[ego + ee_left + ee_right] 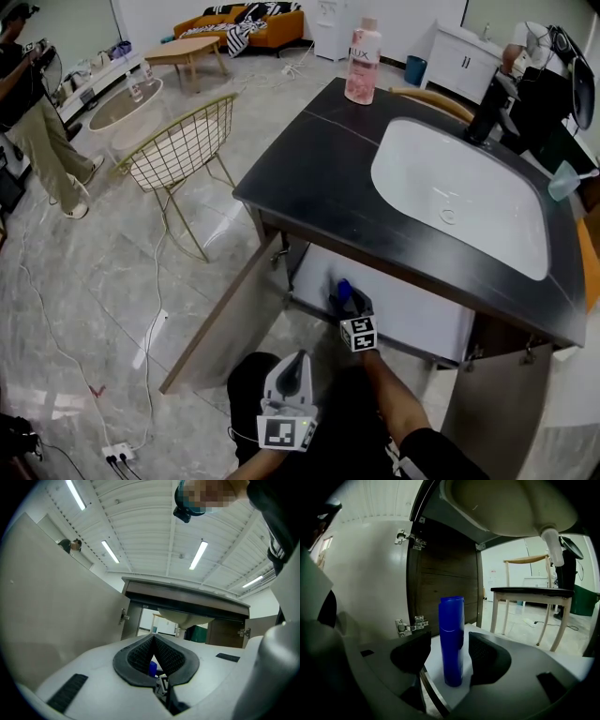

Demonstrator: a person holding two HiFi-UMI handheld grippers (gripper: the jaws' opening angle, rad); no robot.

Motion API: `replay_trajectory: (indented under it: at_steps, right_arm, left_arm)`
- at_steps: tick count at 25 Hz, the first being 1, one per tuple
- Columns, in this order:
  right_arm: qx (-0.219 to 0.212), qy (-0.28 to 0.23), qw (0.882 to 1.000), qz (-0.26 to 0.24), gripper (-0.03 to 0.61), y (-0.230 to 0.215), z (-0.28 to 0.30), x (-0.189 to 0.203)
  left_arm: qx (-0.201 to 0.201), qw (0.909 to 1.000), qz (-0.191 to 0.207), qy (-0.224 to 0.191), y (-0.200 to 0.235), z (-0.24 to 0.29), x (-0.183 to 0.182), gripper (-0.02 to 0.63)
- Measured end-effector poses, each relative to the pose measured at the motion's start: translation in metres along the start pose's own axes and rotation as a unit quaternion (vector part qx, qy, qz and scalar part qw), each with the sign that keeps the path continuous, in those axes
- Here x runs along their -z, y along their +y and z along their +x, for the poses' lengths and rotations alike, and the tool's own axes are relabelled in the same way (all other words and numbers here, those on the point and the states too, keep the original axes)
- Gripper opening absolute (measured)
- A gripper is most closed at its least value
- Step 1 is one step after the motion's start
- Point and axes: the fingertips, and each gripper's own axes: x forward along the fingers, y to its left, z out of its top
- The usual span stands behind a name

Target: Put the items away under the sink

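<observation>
A blue bottle stands upright on the white cabinet floor under the sink. My right gripper is open around it, and a gap shows between each pad and the bottle. In the head view the right gripper reaches into the open cabinet below the black countertop, with the blue bottle at its tips. My left gripper hangs lower, outside the cabinet, with nothing in it. In its own view the left gripper is shut, pads meeting at the tip.
Both cabinet doors stand open: the left door and the right door. A pink bottle and a black faucet are on the counter by the white basin. The drain pipe hangs overhead. A wire chair and a person are at the left.
</observation>
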Motion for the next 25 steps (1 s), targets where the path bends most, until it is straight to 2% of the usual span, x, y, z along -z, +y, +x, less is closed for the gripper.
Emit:
replay_trajectory:
  at_steps: [8,10,13,16,18,21,25]
  right_arm:
    - [0.055,0.002,0.998,0.019,0.218,-0.002,-0.047,0.001]
    - [0.068,0.008,0.997,0.019,0.133,0.002,-0.064,0.003]
    - [0.080,0.033,0.995,0.039,0.051,0.005,-0.080,-0.001]
    - [0.093,0.061,0.991,0.072,0.018,0.008,-0.096,-0.003]
    - [0.096,0.069,0.989,0.090,0.011,0.011,-0.108,-0.017]
    - [0.087,0.080,0.988,0.095,0.011,0.025,-0.131,-0.050]
    - [0.085,0.106,0.985,0.109,0.011,0.040,-0.172,-0.091]
  left_arm:
    - [0.003,0.9998,-0.006,-0.017,0.000,-0.009,-0.008,0.012]
    - [0.007,0.9998,-0.004,-0.017,0.000,-0.009,-0.010,0.012]
    - [0.012,0.9998,-0.003,-0.018,0.002,-0.003,-0.016,0.012]
    - [0.017,0.9998,0.003,-0.006,0.005,0.002,-0.024,0.012]
    - [0.019,0.9997,0.017,0.001,0.008,0.006,-0.033,0.012]
    - [0.011,0.9997,0.015,0.013,0.009,0.009,-0.057,0.012]
    - [0.006,0.9983,0.018,0.056,-0.001,0.007,-0.090,0.012]
